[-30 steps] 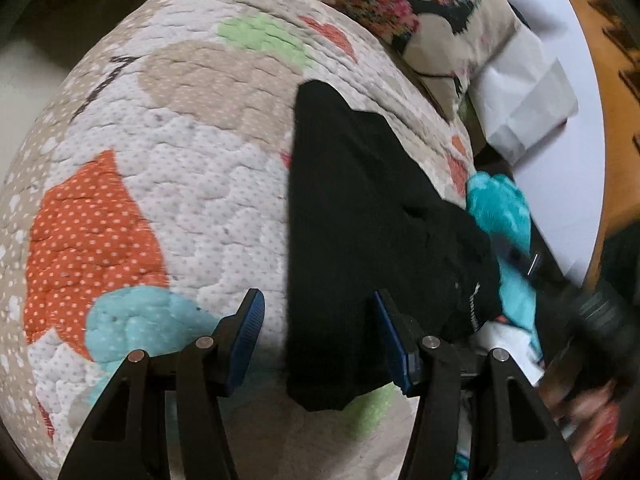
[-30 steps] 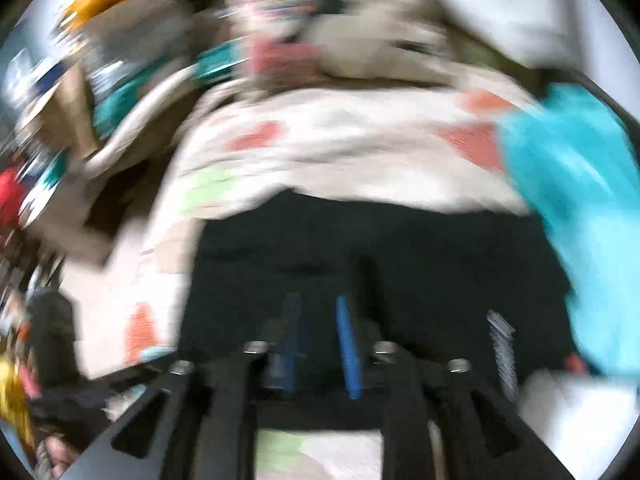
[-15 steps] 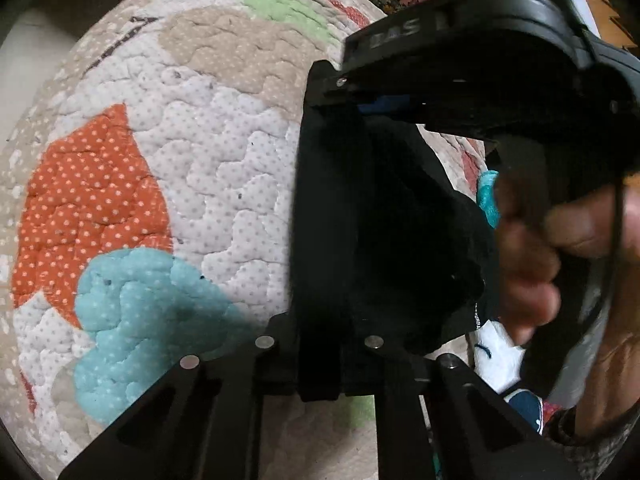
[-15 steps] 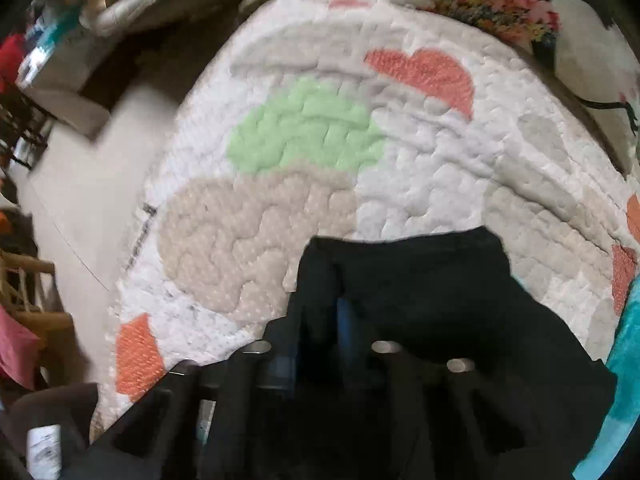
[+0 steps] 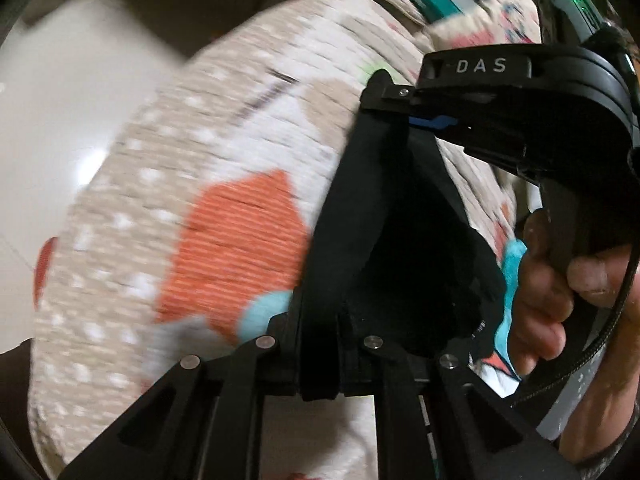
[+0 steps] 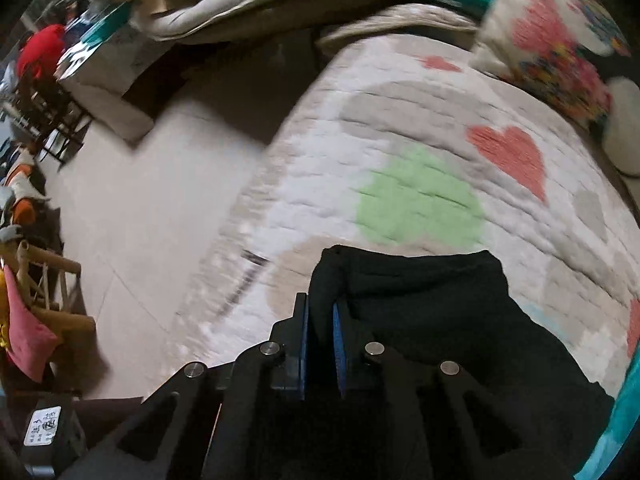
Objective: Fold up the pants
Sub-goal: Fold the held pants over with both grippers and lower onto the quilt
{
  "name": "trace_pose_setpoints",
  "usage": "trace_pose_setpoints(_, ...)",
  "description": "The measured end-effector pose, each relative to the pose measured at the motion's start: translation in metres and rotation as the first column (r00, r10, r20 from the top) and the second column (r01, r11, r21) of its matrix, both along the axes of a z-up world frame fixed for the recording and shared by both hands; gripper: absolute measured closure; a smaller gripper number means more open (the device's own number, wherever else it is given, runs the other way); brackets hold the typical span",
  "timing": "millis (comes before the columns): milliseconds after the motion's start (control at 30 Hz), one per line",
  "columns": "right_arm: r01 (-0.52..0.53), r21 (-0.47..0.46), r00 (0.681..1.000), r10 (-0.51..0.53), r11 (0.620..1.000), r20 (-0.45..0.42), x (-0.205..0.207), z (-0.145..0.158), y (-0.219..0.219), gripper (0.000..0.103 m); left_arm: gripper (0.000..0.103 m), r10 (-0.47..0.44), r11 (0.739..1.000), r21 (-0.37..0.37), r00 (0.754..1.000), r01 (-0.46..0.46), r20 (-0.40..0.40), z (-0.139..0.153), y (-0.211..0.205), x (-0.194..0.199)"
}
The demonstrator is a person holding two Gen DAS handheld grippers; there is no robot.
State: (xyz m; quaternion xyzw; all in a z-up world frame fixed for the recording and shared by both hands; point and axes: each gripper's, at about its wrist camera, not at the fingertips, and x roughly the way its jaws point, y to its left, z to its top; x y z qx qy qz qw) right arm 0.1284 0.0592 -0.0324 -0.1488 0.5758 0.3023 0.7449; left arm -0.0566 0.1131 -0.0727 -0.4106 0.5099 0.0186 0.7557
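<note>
The black pants (image 5: 384,240) hang stretched between my two grippers above the patterned quilt (image 5: 224,216). My left gripper (image 5: 320,344) is shut on the near edge of the cloth. My right gripper (image 5: 404,116) shows in the left wrist view at the upper right, shut on the far corner, with the hand on its handle. In the right wrist view the right gripper (image 6: 320,332) pinches a fold of the pants (image 6: 424,300) between its blue pads, and the rest of the cloth trails to the right over the quilt (image 6: 420,200).
The bed's left edge drops to a pale floor (image 6: 168,208). A flowered pillow (image 6: 556,40) lies at the head of the bed. Turquoise cloth (image 5: 510,264) lies to the right. Chairs and clutter (image 6: 36,280) stand on the floor at left.
The left gripper closed on the pants' near edge and the right gripper took the far corner. Both have since lifted the cloth and swung it toward the bed's left edge.
</note>
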Motion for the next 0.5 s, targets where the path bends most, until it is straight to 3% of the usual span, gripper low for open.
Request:
trace_pose_setpoints(133,0.012,0.002,1.000,-0.012,1.000,-0.026,0.004,-0.011,0.022,0.075,0.084,0.059,0.996,-0.062,0.998,-0.062,-0.035,-0.009,0.017,-0.007)
trace_pose_setpoints(200,0.046,0.069,0.997,-0.042,0.997,-0.062,0.009,-0.005,0.014,0.064,0.081,0.064,0.995,-0.075,0.997,-0.066,-0.034,-0.006,0.020,-0.010)
trace_pose_setpoints(267,0.067,0.136,0.996,-0.059,0.988,-0.067,0.013,0.012,0.000,0.060,0.076,0.077,0.995,-0.057,0.997,-0.078,-0.022,0.001,0.027,-0.017)
trace_pose_setpoints(400,0.164,0.254,0.986,-0.167,0.953,-0.011,0.017,0.059,-0.070,0.051,0.070,0.114,0.993,-0.032,0.993,-0.113,0.026,0.017,0.038,-0.025)
trace_pose_setpoints(500,0.277,0.285,0.953,-0.301,0.918,0.044,0.006,0.078,-0.151,0.051,0.064,0.136,0.991,-0.022,0.990,-0.135,0.046,0.024,0.049,-0.036)
